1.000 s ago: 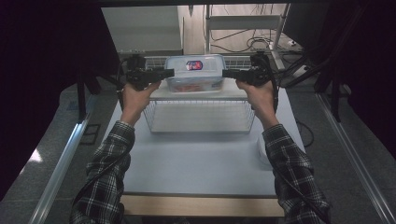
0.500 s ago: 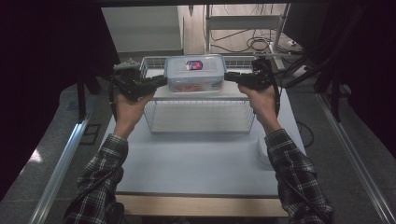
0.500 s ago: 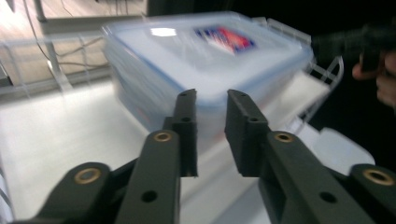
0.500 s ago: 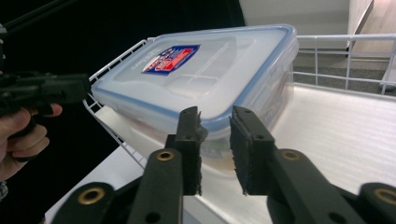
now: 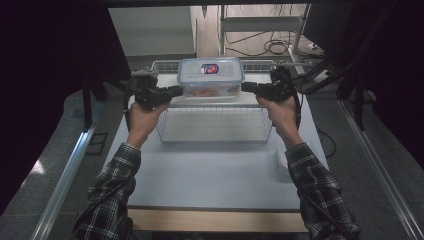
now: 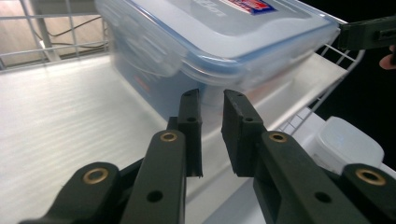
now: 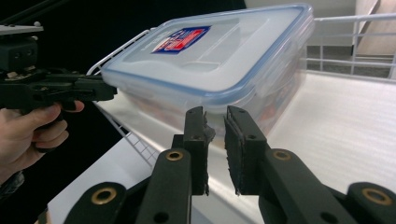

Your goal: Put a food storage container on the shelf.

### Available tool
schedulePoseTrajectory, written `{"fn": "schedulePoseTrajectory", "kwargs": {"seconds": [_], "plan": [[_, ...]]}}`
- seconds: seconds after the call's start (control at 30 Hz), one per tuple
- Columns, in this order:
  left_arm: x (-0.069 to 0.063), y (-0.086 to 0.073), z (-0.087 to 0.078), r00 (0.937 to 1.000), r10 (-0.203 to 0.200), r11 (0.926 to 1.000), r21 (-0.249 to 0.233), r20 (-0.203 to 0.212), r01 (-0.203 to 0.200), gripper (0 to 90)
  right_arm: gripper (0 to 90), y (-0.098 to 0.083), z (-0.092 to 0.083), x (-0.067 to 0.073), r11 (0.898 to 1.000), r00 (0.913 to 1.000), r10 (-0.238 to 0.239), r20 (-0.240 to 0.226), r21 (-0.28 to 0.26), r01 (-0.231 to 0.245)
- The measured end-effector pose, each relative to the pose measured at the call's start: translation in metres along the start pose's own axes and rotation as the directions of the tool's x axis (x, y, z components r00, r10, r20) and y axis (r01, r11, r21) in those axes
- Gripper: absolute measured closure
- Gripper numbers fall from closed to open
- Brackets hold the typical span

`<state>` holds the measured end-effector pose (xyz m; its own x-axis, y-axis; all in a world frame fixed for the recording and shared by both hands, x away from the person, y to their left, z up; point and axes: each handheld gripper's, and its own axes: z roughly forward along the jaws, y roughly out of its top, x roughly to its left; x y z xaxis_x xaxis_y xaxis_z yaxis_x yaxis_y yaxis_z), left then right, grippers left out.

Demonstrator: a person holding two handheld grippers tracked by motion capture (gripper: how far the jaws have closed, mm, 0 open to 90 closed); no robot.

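One clear plastic box (image 5: 210, 76) sits on top of a white wire basket (image 5: 215, 125), at the basket's far end. The box has a blue-edged lid with a red and blue sticker, and something reddish shows inside. Its lid clips look shut.

Two grippers stand by the box, one on each side. The left gripper (image 5: 176, 91) points at the box's left end, and the right gripper (image 5: 246, 86) points at its right end. Both tips are just beside the box. Each gripper's jaws have just been closing and now stand nearly together, with a thin gap and nothing between them.

In front of the basket the white table (image 5: 210, 175) is bare, with lots of room. One small white tub (image 5: 281, 157) sits near the basket's right front corner.
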<state>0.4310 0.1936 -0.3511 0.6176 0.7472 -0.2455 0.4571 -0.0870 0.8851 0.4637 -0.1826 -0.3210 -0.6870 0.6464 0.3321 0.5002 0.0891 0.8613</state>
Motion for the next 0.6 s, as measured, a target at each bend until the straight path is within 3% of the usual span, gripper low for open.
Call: {"fn": "schedulePoseTrajectory", "kwargs": {"seconds": [0.23,0.6], "plan": [[-0.010,-0.014,-0.006,0.9992,0.035,0.9994,0.003,0.019,-0.035,65.0,66.2,-0.017,-0.011,0.007,0.999,0.9994,-0.035,-0.006,0.007,0.035],[-0.030,-0.044,-0.020,0.9961,0.087,0.9962,-0.003,0.008,-0.087,34.4,46.4,-0.050,-0.030,0.020,0.993,0.9938,-0.111,0.001,0.030,0.111]]}}
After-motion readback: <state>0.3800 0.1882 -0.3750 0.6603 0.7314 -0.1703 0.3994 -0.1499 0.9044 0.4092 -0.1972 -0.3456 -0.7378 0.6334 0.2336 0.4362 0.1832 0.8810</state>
